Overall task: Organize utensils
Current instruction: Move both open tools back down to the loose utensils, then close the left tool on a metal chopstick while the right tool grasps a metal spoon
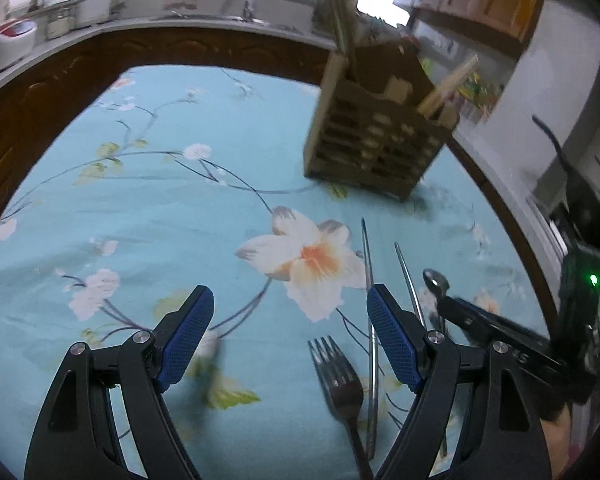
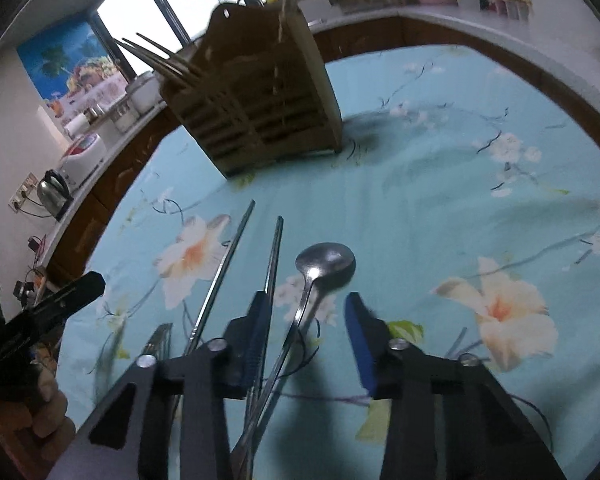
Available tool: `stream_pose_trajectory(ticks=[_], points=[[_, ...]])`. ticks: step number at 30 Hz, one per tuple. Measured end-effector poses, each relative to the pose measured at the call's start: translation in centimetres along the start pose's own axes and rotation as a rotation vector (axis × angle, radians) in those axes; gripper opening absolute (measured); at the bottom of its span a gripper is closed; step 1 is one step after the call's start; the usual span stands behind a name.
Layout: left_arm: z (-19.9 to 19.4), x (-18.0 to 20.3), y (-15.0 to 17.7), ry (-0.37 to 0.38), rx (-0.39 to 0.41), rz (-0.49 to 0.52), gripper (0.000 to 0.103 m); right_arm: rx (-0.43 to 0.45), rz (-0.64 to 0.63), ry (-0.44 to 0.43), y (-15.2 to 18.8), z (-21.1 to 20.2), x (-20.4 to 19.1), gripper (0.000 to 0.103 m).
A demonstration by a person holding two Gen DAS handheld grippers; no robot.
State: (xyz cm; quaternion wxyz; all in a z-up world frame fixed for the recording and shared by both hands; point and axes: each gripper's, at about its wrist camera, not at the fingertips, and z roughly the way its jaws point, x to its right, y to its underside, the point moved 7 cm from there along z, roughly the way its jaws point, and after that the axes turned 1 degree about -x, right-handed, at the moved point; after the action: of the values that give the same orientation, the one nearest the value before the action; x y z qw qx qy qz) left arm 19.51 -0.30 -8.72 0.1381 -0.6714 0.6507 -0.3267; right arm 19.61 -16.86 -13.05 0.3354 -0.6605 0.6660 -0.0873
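- Because the right gripper [image 2: 306, 334] hangs wide open and empty over the spoon [image 2: 324, 264], with a steel chopstick [image 2: 274, 256] running just beside its left finger, closing from here could, I judge, pinch chopstick and spoon together, or nudge the chopstick away.
- The spoon's thin handle runs back between the fingers, lying flat on the cloth-covered surface [image 2: 440, 208]; a shallow grab may slip off it.
- The left gripper [image 1: 290, 338] is also fully spread and holds nothing; the fork [image 1: 340, 376] lies just inside its right finger, a second chopstick [image 1: 370, 320] touching or beside that finger.
- The wooden utensil holder [image 2: 260, 100] stands well apart, farther up the surface, already carrying chopsticks; a long carry risks a loosely held piece swinging or dropping.
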Motion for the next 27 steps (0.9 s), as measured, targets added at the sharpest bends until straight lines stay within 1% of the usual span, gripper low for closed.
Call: stream_pose_trajectory(ticks=[1, 2, 3, 5, 6, 7, 8, 10, 12, 13, 14, 16, 17, 18, 20, 22, 23, 24, 27], points=[[0.4, 0.4, 0.0, 0.0, -0.012, 0.012, 0.081, -0.011, -0.01, 0.002, 0.0, 0.5, -0.1, 0.033], [0.9, 0.8, -0.1, 0.002, -0.025, 0.027, 0.081, 0.0, -0.033, 0.012, -0.2, 0.6, -0.3, 0.025], [1.2, 1.2, -0.2, 0.006, -0.034, 0.04, 0.081, -0.008, -0.042, 0.014, -0.3, 0.8, -0.3, 0.008], [2.0, 2.2, -0.5, 0.012, -0.048, 0.071, 0.08, 0.006, -0.033, -0.002, -0.6, 0.7, -0.1, 0.006], [2.5, 2.9, -0.7, 0.015, -0.057, 0.095, 0.077, 0.016, -0.031, 0.0, -0.7, 0.6, 0.2, 0.006], [3.0, 3.4, -0.9, 0.019, -0.066, 0.11, 0.072, 0.028, -0.025, -0.002, -0.7, 0.2, 0.5, 0.005], [3.5, 3.9, -1.0, 0.025, -0.077, 0.121, 0.069, 0.039, -0.016, -0.007, -0.8, -0.1, 0.7, 0.004], [4.8, 5.1, -1.3, 0.045, -0.108, 0.146, 0.058, 0.062, 0.004, -0.012, -1.1, -0.8, 1.3, 0.003], [6.0, 6.2, -1.4, 0.044, -0.126, 0.175, 0.052, 0.085, 0.018, -0.019, -1.6, -1.6, 2.0, 0.002], [6.5, 6.5, -1.5, 0.04, -0.134, 0.187, 0.047, 0.099, 0.031, -0.024, -1.8, -2.2, 2.4, 0.002], [7.2, 6.9, -1.5, 0.034, -0.146, 0.201, 0.044, 0.107, 0.038, -0.025, -1.9, -2.5, 2.8, 0.002], [8.3, 7.4, -1.5, 0.036, -0.169, 0.215, 0.029, 0.121, 0.044, -0.025, -2.3, -2.9, 3.2, 0.002], [8.9, 7.6, -1.5, 0.03, -0.183, 0.224, 0.026, 0.13, 0.052, -0.03, -2.5, -3.1, 3.3, 0.002], [9.1, 7.9, -1.8, 0.018, -0.167, 0.237, 0.025, 0.136, 0.058, -0.037, -2.6, -3.3, 3.5, 0.002], [9.7, 8.3, -2.2, -0.003, -0.171, 0.267, 0.019, 0.144, 0.066, -0.041, -2.9, -3.5, 3.7, 0.002], [10.1, 8.6, -2.5, -0.018, -0.174, 0.29, 0.008, 0.154, 0.077, -0.045, -3.2, -3.6, 3.8, 0.002], [10.3, 8.8, -2.7, -0.021, -0.173, 0.304, 0.005, 0.155, 0.08, -0.048, -3.4, -3.6, 3.8, 0.002], [10.4, 9.0, -2.8, -0.016, -0.174, 0.312, 0.005, 0.158, 0.082, -0.05, -3.5, -3.7, 3.8, 0.002], [10.2, 8.8, -2.9, 0.01, -0.181, 0.291, 0.004, 0.165, 0.083, -0.054, -3.7, -3.6, 3.6, 0.002]])
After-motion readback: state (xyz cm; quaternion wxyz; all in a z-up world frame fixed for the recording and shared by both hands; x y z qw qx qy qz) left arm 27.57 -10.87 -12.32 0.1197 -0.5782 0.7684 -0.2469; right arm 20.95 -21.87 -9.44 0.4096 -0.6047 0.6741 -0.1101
